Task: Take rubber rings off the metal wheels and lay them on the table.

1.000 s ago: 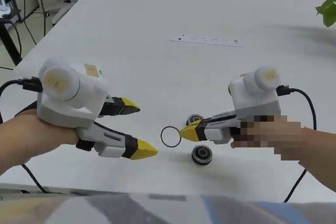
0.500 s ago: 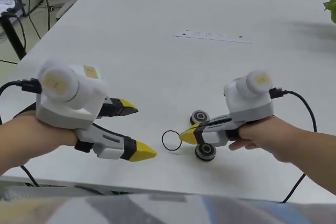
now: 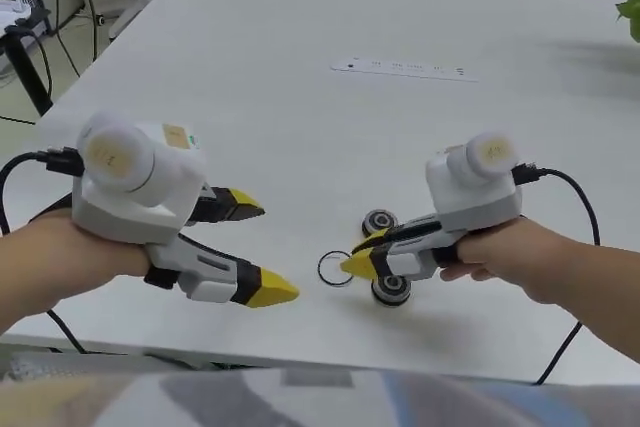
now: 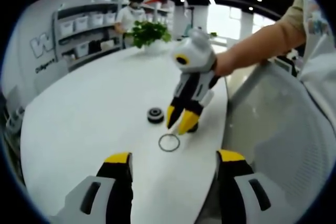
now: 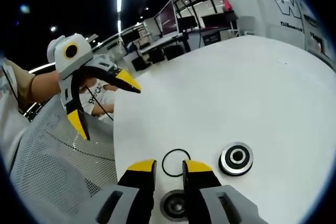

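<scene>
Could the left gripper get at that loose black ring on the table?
Probably yes: the ring lies flat on bare table ahead of the left gripper, whose jaws stand wide open. The right gripper sits close at its far side.

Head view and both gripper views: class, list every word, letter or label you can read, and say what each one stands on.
"W": a large letter on the wall, seen in both gripper views.
Smaller line of lettering under the W: too blurred to read.
Marks along the white strip on the table: too small to read.
Sticker on top of the left gripper: too small to read.
</scene>
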Demonstrator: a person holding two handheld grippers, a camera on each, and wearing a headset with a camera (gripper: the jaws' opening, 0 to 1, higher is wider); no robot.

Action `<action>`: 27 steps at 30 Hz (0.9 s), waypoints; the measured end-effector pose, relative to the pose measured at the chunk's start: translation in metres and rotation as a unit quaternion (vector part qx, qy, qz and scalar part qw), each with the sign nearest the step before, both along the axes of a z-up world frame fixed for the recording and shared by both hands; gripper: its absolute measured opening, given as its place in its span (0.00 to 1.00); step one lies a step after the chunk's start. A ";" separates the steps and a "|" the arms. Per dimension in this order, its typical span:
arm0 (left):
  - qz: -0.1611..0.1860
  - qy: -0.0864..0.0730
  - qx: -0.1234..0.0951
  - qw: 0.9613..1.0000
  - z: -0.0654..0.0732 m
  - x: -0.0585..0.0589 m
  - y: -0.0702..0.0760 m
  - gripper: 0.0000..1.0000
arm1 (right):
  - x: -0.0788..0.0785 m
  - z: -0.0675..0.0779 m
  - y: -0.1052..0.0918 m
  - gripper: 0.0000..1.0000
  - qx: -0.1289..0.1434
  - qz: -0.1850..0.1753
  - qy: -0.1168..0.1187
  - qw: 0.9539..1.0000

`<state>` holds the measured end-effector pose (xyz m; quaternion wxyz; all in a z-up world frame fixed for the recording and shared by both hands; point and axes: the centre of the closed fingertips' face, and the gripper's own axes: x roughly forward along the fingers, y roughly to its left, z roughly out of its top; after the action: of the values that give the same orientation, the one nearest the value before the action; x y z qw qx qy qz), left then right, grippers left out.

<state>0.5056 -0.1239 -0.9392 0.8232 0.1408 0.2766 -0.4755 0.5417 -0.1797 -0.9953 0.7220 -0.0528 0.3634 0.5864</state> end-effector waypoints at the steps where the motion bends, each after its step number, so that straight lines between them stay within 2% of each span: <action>1: -0.001 0.000 0.001 1.000 0.000 0.000 -0.001 0.65 | 0.000 0.001 0.000 0.20 0.001 0.000 -0.001 1.000; 12: -0.013 0.001 0.007 1.000 0.001 0.005 -0.011 0.64 | 0.000 0.013 -0.012 0.26 0.006 0.000 -0.012 1.000; 27: -0.037 0.005 0.017 0.999 -0.001 0.015 -0.034 0.63 | 0.002 0.021 -0.045 0.30 0.013 -0.017 -0.023 1.000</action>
<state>0.5209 -0.1582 -0.9407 0.8011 0.1626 0.2838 -0.5013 0.5440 -0.2248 -0.9740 0.7406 -0.0506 0.3400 0.5773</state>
